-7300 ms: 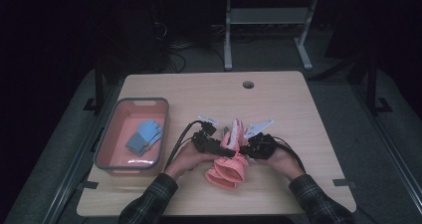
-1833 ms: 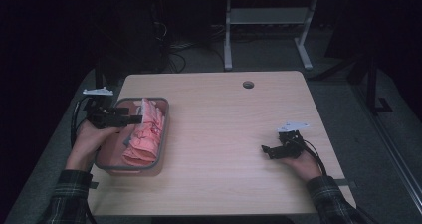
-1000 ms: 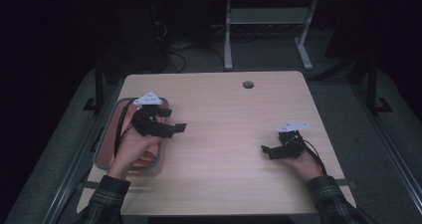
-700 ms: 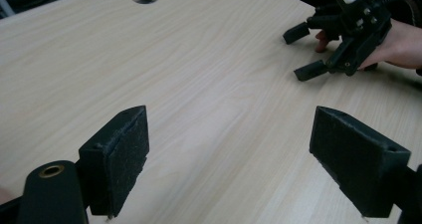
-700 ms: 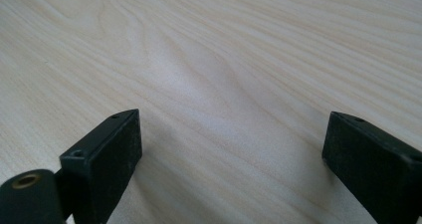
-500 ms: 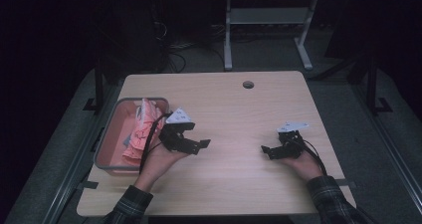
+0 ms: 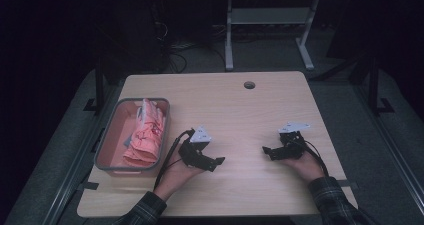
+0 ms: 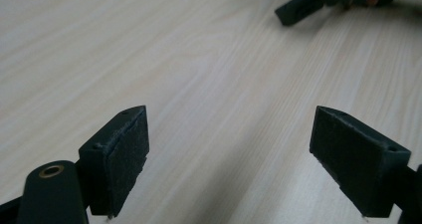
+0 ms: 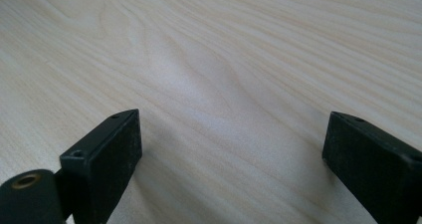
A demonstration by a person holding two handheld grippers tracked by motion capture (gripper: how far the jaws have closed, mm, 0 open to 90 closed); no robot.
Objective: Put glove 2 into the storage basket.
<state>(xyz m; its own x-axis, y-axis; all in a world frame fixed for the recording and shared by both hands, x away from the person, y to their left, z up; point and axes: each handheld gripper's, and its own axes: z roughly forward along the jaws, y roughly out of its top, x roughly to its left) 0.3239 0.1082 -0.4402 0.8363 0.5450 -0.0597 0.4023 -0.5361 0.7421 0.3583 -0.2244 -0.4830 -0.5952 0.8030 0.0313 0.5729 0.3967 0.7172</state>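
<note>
The high view is dim, and the room around the table (image 7: 280,110) is almost black. Both gripper views are bright with soft, even light. The near jaws look slightly blurred and throw faint shadows on the wood.

The high view is looking forward and down from above the person's side, taking in the whole wooden table (image 7: 240,110), the grey bin (image 7: 105,150) at its left edge, and the dark floor and desk frame beyond the far edge. The left gripper view is sitting very close to the tabletop (image 8: 199,59), looking along its spread jaws to the right across the bare wood, and is catching the right gripper (image 8: 318,0) at its far edge. The right gripper view is hovering equally low, facing left over the wood grain (image 9: 224,59). All three are sharing the bare middle stretch of the table.
</note>
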